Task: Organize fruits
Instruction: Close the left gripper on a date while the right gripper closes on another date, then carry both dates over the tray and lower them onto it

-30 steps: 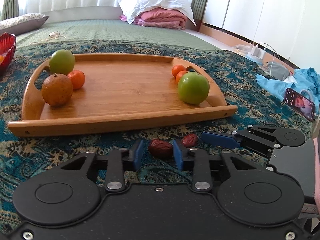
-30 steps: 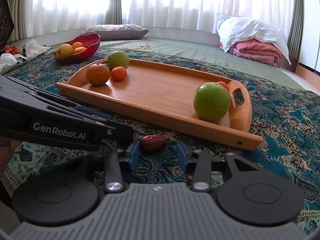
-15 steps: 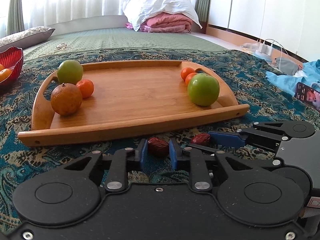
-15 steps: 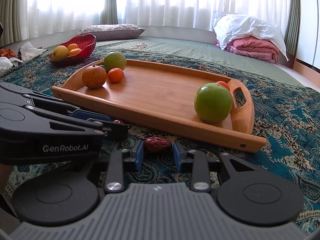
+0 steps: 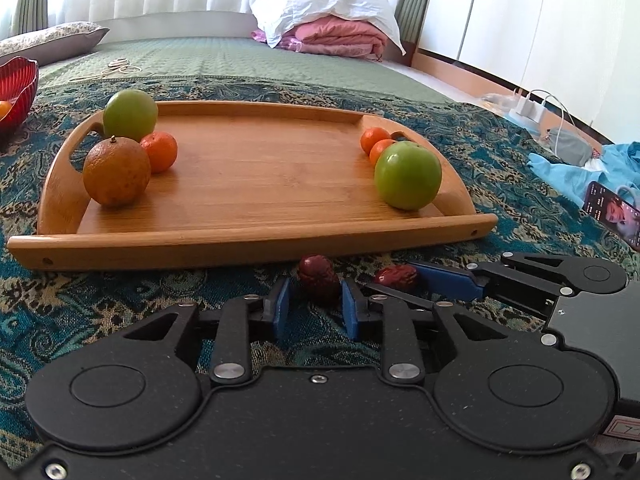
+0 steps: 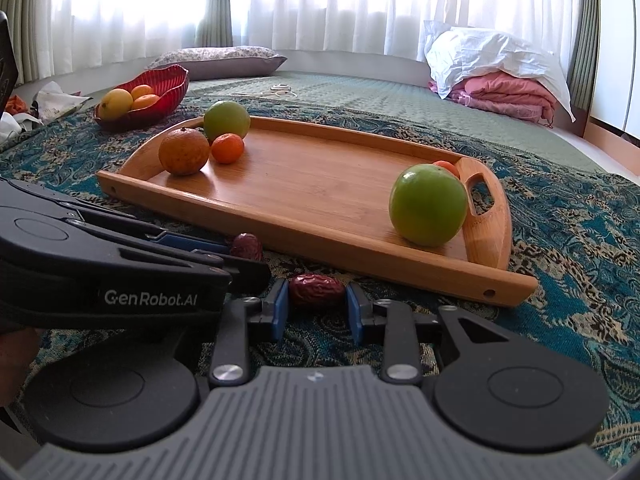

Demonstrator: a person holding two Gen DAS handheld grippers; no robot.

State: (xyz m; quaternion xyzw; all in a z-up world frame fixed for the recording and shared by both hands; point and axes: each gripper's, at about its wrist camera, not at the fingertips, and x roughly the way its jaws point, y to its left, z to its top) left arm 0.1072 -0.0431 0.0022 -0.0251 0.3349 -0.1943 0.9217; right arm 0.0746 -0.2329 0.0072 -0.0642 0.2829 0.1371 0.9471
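Left gripper (image 5: 314, 304) now clamped on one red date (image 5: 319, 282), right gripper (image 6: 316, 306) likewise squeezing the other date (image 6: 317, 286), both closer than before.

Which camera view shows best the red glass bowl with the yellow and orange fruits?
The right wrist view: the whole red glass bowl shows at upper left, fruits visible inside, behind the wooden tray. The left wrist view shows only its cut-off rim at the left edge.

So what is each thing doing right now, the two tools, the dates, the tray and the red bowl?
Left tool: shut on a date.
Right tool: shut on the other date.
Tray: flat on the patterned cloth, holding two green fruits, oranges, no dates.
Red bowl: upright, fruit inside.
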